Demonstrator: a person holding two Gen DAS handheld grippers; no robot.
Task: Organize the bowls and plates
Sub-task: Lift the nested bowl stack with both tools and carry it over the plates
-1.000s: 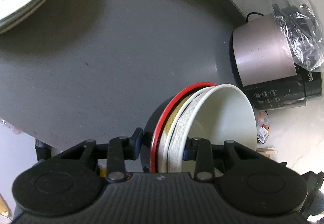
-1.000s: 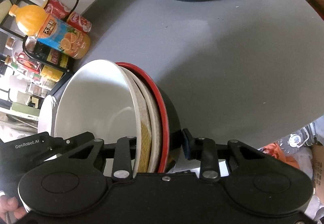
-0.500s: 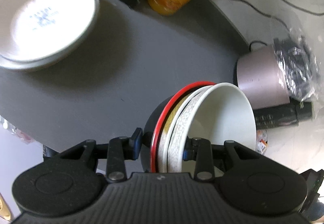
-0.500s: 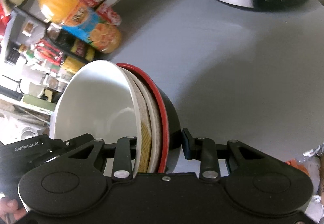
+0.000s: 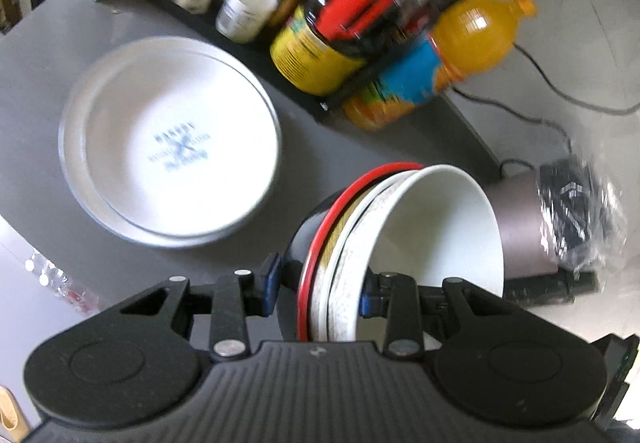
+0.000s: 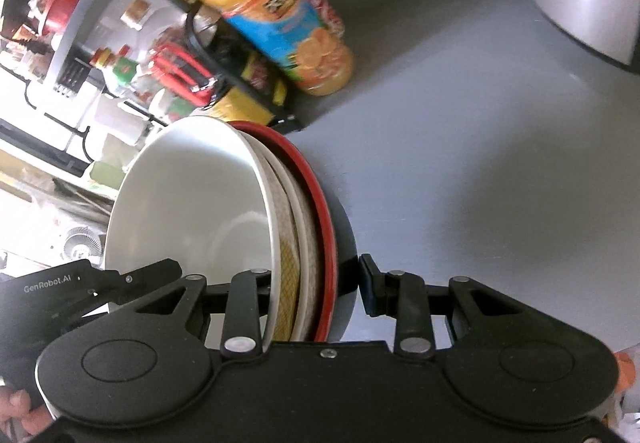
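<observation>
A nested stack of bowls [image 5: 436,227] is held on edge between both grippers: a white bowl innermost, speckled cream bowls, and a black bowl with a red rim outermost. My left gripper [image 5: 318,289] is shut on the stack's rims from one side. My right gripper [image 6: 316,289] is shut on the same bowl stack [image 6: 192,211] from the opposite side. The stack hangs above the grey table [image 5: 60,35]. A stack of white plates [image 5: 172,147] with blue print lies on the table to the left in the left wrist view.
A black rack [image 5: 320,3] crowded with jars and bottles stands at the table's back. An orange juice bottle [image 5: 448,55] leans beside it, also in the right wrist view [image 6: 276,15]. A rice cooker [image 5: 532,227] with a plastic bag sits at the right; cables run behind.
Both grippers have carried the bowl stack toward the back of the table; the white plates, rack and juice bottle have come into fuller view. The grips are unchanged.
</observation>
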